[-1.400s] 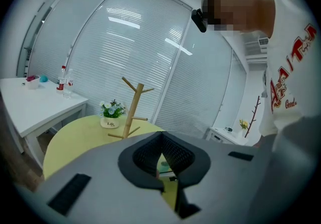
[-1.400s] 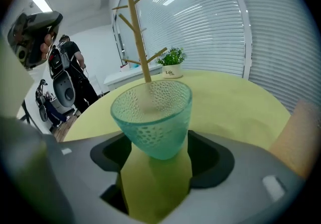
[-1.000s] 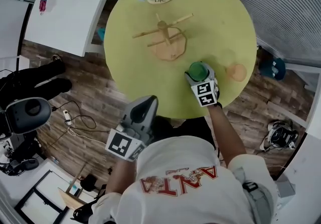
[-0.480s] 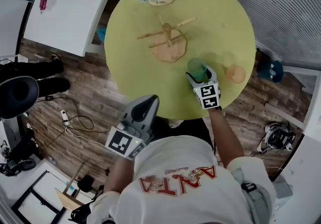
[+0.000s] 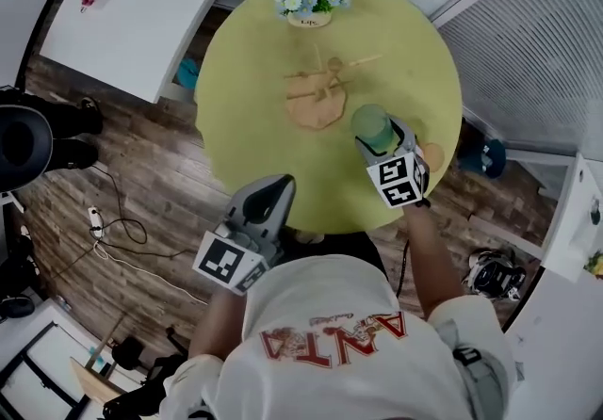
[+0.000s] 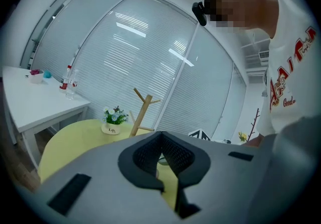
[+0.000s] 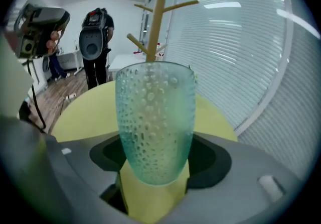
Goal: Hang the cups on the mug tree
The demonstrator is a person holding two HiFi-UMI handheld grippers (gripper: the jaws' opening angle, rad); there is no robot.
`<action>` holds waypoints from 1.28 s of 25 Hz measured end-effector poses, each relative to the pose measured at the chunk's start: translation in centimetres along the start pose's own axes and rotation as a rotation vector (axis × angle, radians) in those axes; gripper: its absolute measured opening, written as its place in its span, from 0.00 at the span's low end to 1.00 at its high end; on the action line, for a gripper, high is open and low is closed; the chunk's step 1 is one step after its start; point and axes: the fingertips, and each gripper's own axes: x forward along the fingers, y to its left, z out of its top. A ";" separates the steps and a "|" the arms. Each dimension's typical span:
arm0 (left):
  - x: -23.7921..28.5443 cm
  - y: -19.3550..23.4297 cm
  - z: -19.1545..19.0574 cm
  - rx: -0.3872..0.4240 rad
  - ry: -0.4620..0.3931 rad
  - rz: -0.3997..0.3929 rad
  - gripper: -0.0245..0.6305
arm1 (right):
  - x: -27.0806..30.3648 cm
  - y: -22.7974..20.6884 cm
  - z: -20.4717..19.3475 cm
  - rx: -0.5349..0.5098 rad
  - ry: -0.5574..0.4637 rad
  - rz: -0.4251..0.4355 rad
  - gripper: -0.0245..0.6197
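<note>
**Green dimpled cup in right claw, beside mug tree**

1. Round yellow-green table (image 5: 240,126). We see its whole top only in the head view; each gripper view catches one edge.
2. White side table (image 5: 132,23), beyond the round table's left edge. The left gripper view adds small bottles (image 6: 66,80) on it and window blinds (image 6: 140,52) behind.
3. Person in dark clothes (image 7: 96,47), standing on the wood floor past the table. We get this upright figure in the right gripper view only.
4. Left gripper (image 6: 161,137), held off the table's near edge. Its jaw tips meet, and we find nothing between them.
5. Right gripper (image 7: 156,160), over the table's near right part. Its jaws stand wide, clamped on item 7.
6. Wooden mug tree (image 5: 318,93), upright on a round base, near the table's middle. We find its pegs bare in all three views.
7. Green dimpled cup (image 7: 154,117), task piece. It sits between the right jaws, just beside the tree on the near right. Its long axis runs roughly upright, rim up and rounded base down between the jaws, with tabletop showing below. The dimples read only in the right gripper view.
8. Flower pot (image 5: 311,2), at the table's far edge.
9. Orange cup (image 5: 434,157), partly hidden behind the right gripper; head view only.
</note>
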 end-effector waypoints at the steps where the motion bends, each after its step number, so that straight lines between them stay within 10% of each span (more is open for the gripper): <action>1: -0.2 0.2 0.2 -0.006 -0.013 0.004 0.05 | -0.1 -0.6 0.5 -0.065 0.018 -0.016 0.55; 13: -2.8 1.4 1.4 -0.041 -0.112 0.037 0.05 | 2.2 -6.6 1.5 -0.642 0.310 -0.095 0.55; 32: -4.7 2.2 0.7 -0.060 -0.119 0.110 0.05 | 8.7 -8.9 3.0 -1.198 0.539 -0.101 0.55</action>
